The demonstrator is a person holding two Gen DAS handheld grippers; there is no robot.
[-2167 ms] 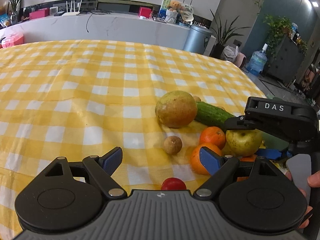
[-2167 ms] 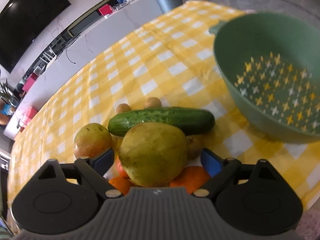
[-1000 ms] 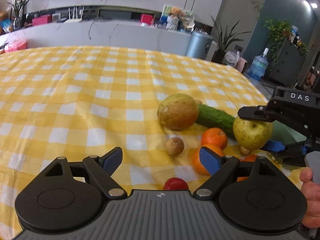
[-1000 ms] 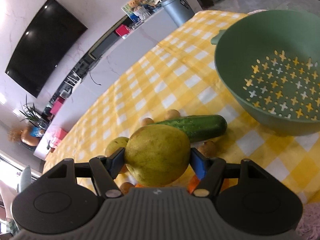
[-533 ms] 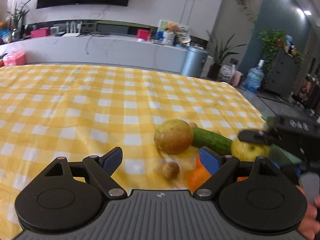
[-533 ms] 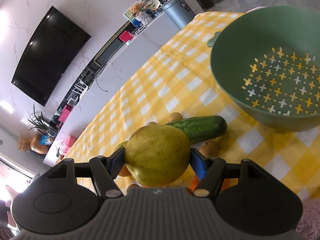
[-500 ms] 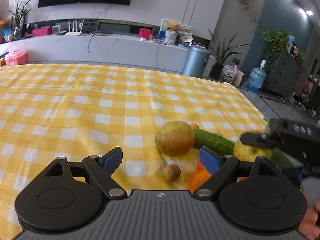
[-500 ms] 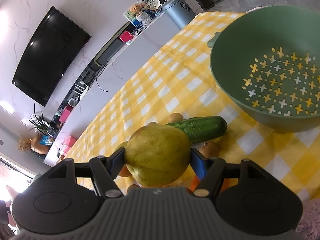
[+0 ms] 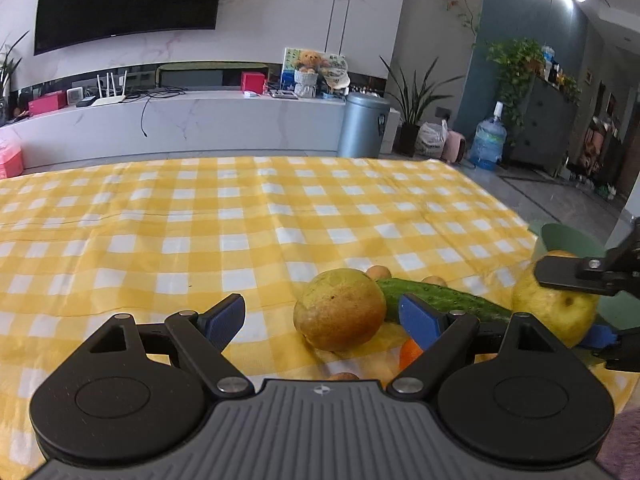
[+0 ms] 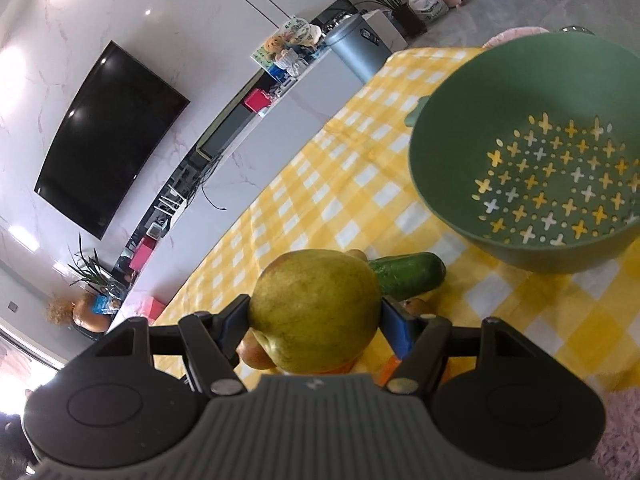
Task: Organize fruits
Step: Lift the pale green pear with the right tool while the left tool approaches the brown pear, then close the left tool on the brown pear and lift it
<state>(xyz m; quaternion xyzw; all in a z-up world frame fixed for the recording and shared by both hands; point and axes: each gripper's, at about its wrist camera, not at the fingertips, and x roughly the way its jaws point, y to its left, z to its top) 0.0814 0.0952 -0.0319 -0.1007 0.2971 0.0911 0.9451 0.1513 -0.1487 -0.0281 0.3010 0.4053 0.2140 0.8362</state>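
Observation:
My right gripper (image 10: 316,320) is shut on a yellow-green pear (image 10: 316,312) and holds it above the table, left of the green colander (image 10: 532,148). The pear also shows in the left wrist view (image 9: 556,308), at the far right, between the right gripper's fingers. My left gripper (image 9: 322,320) is open and empty, above the fruit pile. In front of it lie a brownish-green pear (image 9: 340,310), a cucumber (image 9: 440,300) and an orange (image 9: 410,352), partly hidden by the right finger.
The yellow checked tablecloth (image 9: 200,232) covers the table. Small brown round fruits (image 9: 378,271) lie behind the cucumber. The colander's rim (image 9: 568,236) shows at the table's right edge. A cabinet and bin (image 9: 362,124) stand beyond the table.
My right gripper closed on the pear and lifted it off the pile, toward the colander. My left gripper rose and pulled back, still open.

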